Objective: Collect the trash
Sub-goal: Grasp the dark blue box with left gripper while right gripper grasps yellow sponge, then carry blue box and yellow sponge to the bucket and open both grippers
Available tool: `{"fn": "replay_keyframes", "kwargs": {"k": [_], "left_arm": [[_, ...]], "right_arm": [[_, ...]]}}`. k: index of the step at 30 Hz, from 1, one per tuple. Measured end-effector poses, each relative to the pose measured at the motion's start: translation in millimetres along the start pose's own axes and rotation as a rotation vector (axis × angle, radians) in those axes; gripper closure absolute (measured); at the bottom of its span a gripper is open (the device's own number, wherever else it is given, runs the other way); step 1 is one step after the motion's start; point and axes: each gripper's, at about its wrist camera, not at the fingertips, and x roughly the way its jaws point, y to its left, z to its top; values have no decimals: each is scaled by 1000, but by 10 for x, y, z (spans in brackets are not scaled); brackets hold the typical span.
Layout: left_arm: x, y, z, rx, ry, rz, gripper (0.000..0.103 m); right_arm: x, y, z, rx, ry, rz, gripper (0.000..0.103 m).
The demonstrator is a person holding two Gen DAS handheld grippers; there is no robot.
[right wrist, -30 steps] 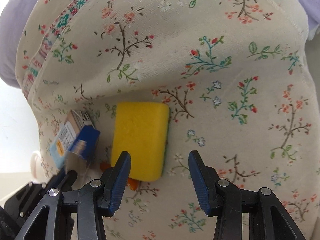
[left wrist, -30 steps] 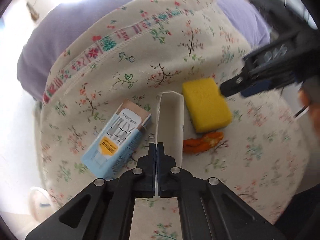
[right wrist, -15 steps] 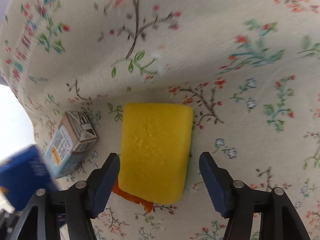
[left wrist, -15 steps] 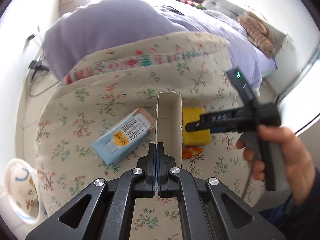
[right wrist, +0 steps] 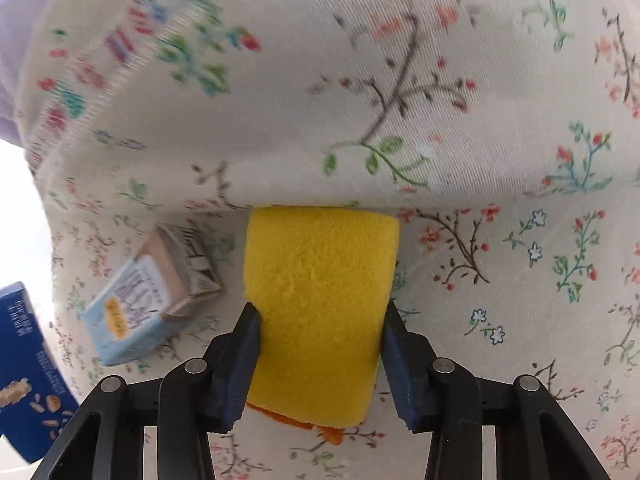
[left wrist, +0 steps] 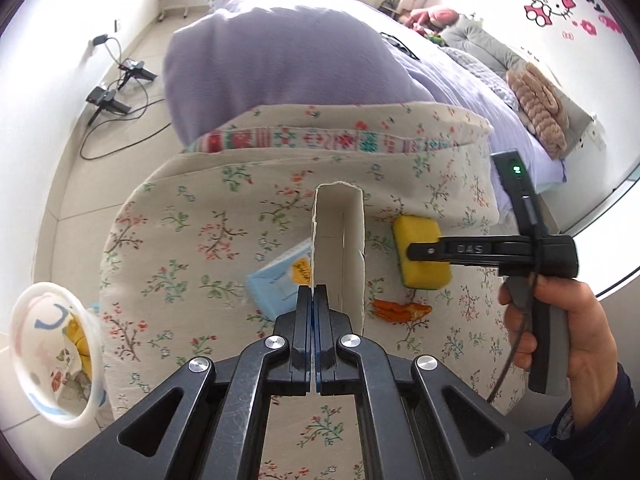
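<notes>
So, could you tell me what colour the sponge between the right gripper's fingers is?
Yellow; the sponge shows best in the right wrist view.

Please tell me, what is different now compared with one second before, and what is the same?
The right gripper came down around the yellow sponge; its jaws have just been closing and now press its sides. The left gripper rose, keeping the torn carton clamped. The light blue box and orange peel stayed put.
</notes>
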Motion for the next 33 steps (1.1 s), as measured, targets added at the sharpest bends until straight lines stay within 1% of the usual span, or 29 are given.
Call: {"fn": "replay_keyframes", "kwargs": {"k": [3,5,7,11,13,14,17,18,21,22,24,25,26,30,33], "left_arm": [[-2,62,8,-9,0,2,103],[-8,101,17,-19,-1,0,103],[-15,134,35,-25,-4,0,103],[-23,201,63,-46,-8,0,103],[-39,262,72,-68,-9,5,103],[-44,291,73,-75,-7,7,103],[-74,415,59,-96,-5,25,103],[-89,483,53,-107,-5,35,103],[-143,688,37,-145,-9,53,103],[-160,752,31,-153,-11,61,103],[-196,911,8,-177,-14,84,103],[-218,1017,-10,-197,-13,93,103],[-239,1116,-28,-215,-12,103,103],[-333,1523,-97,-279,-9,159,103],[-397,1843,-176,-328,-5,201,103]], "right_arm": [[-85,57,-32,-5,-18,-15,53],[-145,77,-56,20,-16,26,53],[-229,187,-106,18,-31,54,53],[-375,642,-224,-70,-82,117,53],[-377,809,-250,-115,-87,156,53],[-356,925,-253,-142,-93,164,53],[-321,1170,-220,-200,-115,148,53],[-325,1209,-227,-210,-118,151,53],[-264,1489,-226,-252,-123,172,53],[-258,1508,-228,-274,-126,178,53],[-230,1726,-255,-315,-139,193,53],[-197,1866,-267,-334,-141,211,53],[-206,1896,-286,-344,-141,225,53],[0,2411,-387,-406,-124,282,53],[163,2701,-467,-440,-101,300,52]]}}
